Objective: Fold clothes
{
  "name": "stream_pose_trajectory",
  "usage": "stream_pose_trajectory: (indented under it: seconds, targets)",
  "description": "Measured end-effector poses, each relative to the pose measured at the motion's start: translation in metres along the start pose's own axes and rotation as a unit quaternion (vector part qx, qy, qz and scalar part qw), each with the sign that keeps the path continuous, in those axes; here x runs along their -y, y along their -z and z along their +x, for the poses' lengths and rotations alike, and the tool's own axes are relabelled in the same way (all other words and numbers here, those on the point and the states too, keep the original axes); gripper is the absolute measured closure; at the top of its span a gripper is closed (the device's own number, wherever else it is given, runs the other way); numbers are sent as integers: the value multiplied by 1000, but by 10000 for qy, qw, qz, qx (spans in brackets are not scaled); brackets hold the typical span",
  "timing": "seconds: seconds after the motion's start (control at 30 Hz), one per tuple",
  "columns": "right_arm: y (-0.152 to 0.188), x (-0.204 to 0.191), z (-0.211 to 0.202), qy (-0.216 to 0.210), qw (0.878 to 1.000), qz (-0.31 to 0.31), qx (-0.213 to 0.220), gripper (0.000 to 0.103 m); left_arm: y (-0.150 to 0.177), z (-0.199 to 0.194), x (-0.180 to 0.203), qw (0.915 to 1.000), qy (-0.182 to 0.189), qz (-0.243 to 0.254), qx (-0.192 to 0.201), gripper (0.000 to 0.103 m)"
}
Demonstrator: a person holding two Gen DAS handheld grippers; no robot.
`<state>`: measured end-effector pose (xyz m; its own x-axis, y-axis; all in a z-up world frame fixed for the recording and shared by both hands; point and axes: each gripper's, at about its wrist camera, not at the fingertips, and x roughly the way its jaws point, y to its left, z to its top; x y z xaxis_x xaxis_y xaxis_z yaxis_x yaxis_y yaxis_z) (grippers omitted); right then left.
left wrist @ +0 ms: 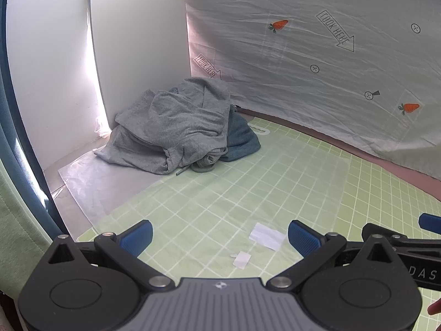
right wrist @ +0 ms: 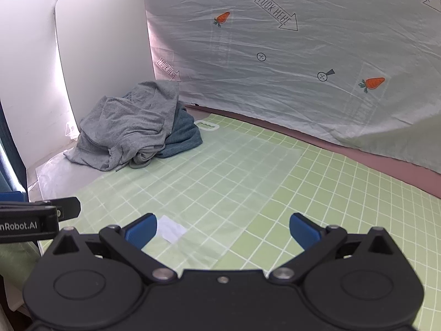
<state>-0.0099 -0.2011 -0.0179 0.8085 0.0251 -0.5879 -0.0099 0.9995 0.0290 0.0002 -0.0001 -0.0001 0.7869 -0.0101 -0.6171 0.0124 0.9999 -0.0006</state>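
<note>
The grey garment [left wrist: 171, 127] lies crumpled in a heap at your ten o'clock, against the white board [left wrist: 137, 41], half over a teal garment [left wrist: 242, 140]; neither is folded. Both sit off the green grid mat [left wrist: 248, 193], which lies bare ahead. Your left gripper [left wrist: 220, 237] and right gripper [right wrist: 223, 229] hover low over the mat, side by side, jaws wide, holding nothing. Judging by this, a garment needs fetching and spreading flat on the mat.
</note>
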Motion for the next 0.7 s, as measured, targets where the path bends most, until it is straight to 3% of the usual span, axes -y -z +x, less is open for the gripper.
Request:
stream_pose_trajectory:
  seconds: [0.7]
  targets:
    - [1, -1, 6, 138, 9997, 170, -59, 0, -8, 11, 11, 9999, 8, 93, -65, 0]
